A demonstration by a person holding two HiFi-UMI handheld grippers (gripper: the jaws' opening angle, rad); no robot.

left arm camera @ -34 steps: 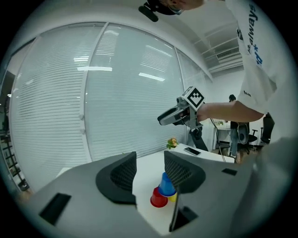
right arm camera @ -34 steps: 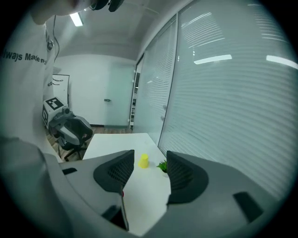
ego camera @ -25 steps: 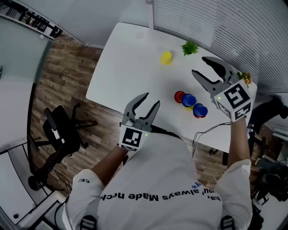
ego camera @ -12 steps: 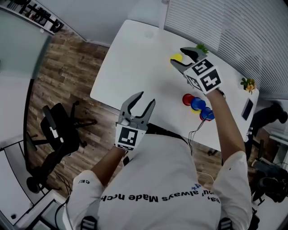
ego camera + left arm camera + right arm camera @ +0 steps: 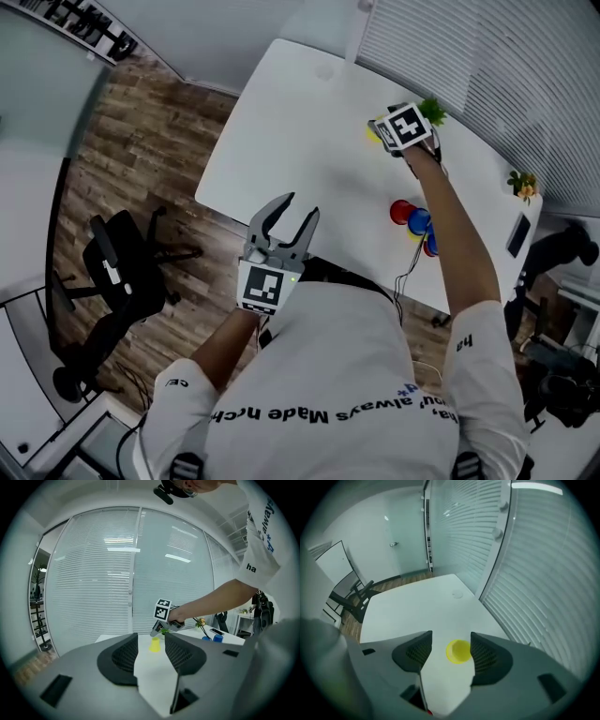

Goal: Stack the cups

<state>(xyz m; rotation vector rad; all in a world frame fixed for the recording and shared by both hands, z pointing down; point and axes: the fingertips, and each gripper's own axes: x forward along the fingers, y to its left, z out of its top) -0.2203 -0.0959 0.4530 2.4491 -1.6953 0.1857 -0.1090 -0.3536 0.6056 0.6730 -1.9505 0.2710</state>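
A yellow cup [image 5: 458,650] stands upside down on the white table [image 5: 300,122], far from me. My right gripper [image 5: 451,651] hangs over it with the jaws opening; the cup lies between them, close to the right jaw, and no pad presses on it. In the head view the right gripper [image 5: 384,133] covers most of the yellow cup [image 5: 373,134]. A red cup [image 5: 401,211] and two blue cups [image 5: 419,221] cluster near the table's front edge. My left gripper [image 5: 286,217] stands open and holds nothing, by the near edge.
A small green plant [image 5: 431,111] stands just behind the yellow cup. Another plant [image 5: 521,184] and a dark phone [image 5: 517,234] lie at the table's right end. An office chair [image 5: 122,272] stands on the wood floor to the left. Window blinds line the far side.
My right gripper has swung from beside the red and blue cups out to the far yellow cup, and its jaws have spread around it. The left gripper has barely moved.
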